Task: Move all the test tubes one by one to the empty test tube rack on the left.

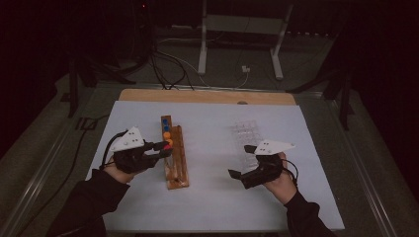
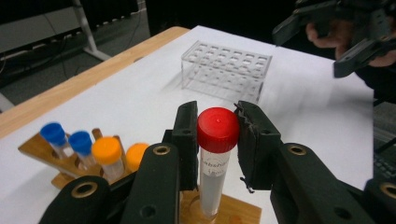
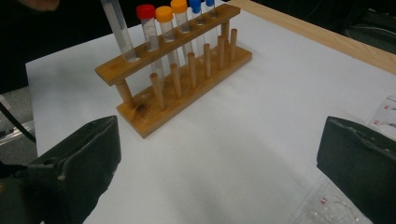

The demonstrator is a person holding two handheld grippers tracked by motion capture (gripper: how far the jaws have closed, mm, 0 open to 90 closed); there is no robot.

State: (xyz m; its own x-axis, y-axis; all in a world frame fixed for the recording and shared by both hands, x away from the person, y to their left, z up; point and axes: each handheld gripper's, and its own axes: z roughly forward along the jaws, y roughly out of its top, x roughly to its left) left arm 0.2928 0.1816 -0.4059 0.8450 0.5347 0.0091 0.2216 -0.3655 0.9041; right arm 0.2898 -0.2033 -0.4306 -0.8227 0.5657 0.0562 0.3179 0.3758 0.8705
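The left gripper (image 2: 217,140) has its jaws closed on the red-capped tube (image 2: 216,161), the pads pressing on either side of the cap at the centre of the left gripper view. The tube stands upright with its lower end in a hole of the wooden rack (image 2: 233,212), so the grip just under the cap seems meant to keep it vertical as it passes through the hole. In the right gripper view the rack (image 3: 187,70) sits in the upper middle of the frame, with a further red-capped tube (image 3: 148,23), two orange-capped tubes (image 3: 164,21) and blue-capped ones (image 3: 195,7) lined up behind the gripped tube's clear body (image 3: 119,32) at the rack's near end. In the high view the left gripper (image 1: 160,147) reaches in from the left of the rack (image 1: 175,155).

The right gripper (image 1: 242,160) hovers at lower right of the high view with its jaws wide open and nothing between them, just beside the clear plastic rack (image 1: 247,136). That empty rack, seen in the upper middle of the left gripper view (image 2: 224,70), is probably where the tubes are headed or have come from. The white surface (image 1: 212,197) carries both racks well apart.
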